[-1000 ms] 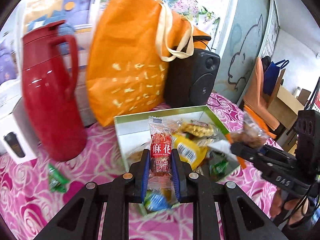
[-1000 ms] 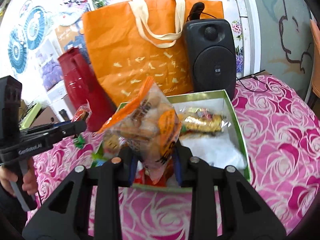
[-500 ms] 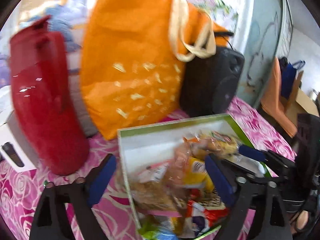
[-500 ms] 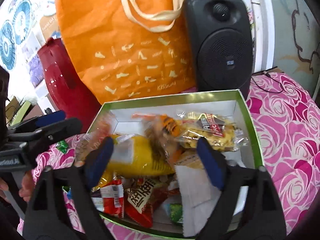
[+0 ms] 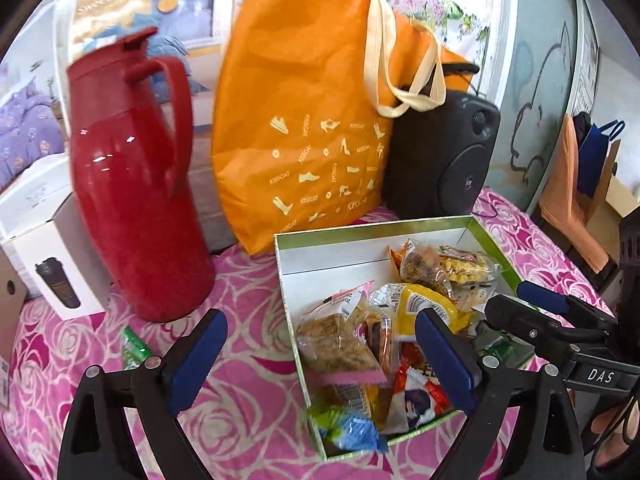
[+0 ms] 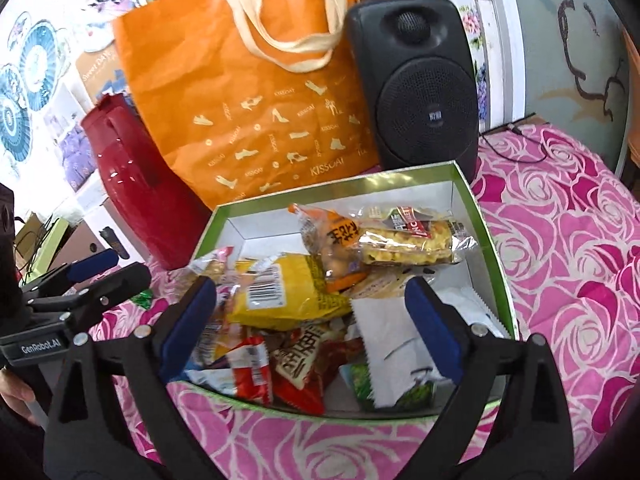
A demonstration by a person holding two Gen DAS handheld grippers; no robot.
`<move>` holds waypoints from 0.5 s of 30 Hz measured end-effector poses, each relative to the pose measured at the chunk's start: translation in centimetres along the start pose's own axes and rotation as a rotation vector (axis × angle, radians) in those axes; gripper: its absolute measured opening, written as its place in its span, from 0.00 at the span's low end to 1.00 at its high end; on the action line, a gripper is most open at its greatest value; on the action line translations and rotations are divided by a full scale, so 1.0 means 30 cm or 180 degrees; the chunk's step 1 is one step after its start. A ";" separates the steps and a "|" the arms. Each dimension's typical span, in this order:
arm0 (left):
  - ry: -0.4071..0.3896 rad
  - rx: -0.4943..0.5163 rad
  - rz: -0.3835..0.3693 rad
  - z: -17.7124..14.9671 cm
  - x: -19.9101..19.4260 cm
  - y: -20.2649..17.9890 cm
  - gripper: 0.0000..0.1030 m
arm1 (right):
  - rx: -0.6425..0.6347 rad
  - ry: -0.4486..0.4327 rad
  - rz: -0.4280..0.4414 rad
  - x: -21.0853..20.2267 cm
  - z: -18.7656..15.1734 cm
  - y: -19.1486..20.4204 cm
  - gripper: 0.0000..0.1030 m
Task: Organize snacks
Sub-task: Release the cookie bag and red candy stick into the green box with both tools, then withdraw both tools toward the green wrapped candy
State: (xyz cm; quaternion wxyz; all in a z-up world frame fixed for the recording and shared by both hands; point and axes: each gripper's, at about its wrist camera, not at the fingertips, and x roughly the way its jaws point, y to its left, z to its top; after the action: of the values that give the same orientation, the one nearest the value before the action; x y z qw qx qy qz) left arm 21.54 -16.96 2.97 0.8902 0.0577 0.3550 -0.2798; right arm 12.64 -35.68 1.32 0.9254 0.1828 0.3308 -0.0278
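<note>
Both claws (image 5: 320,354) (image 6: 310,326) agape over snack-filled box (image 6: 486,236)

This looks like a lived-in room of a home. The counter (image 6: 560,248) wears a pink rose-patterned cloth and is crowded with everyday belongings: a red thermos jug (image 5: 132,200), an orange shopping bag (image 5: 304,120) printed with shoes, a black speaker (image 6: 416,92), a white boxed travel mug (image 5: 48,256) and an open green-rimmed box (image 6: 486,236) of packaged snacks. Behind them are floral wallpaper (image 5: 432,4), a picture of bedding with purple flowers (image 5: 24,132), a cartoon outline drawn on a pale wall (image 5: 536,120), and an orange cloth draped over furniture (image 5: 572,196).
</note>
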 end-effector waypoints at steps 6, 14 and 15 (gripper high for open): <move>-0.0093 -0.0086 0.0023 -0.030 -0.096 0.040 0.94 | -0.0065 -0.0008 0.0040 -0.039 -0.021 0.064 0.93; -0.0163 -0.0366 0.0169 -0.135 -0.207 0.226 0.94 | -0.0229 0.0170 0.0388 -0.026 -0.094 0.197 0.93; -0.0131 -0.0421 0.0221 -0.157 -0.216 0.273 0.94 | -0.0274 0.0188 0.0432 -0.020 -0.101 0.221 0.93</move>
State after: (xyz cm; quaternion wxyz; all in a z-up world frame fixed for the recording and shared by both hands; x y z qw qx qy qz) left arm 19.31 -5.72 3.00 0.9083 0.0053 0.3521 -0.2258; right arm 11.51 -28.46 1.65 0.9220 0.1655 0.3457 0.0546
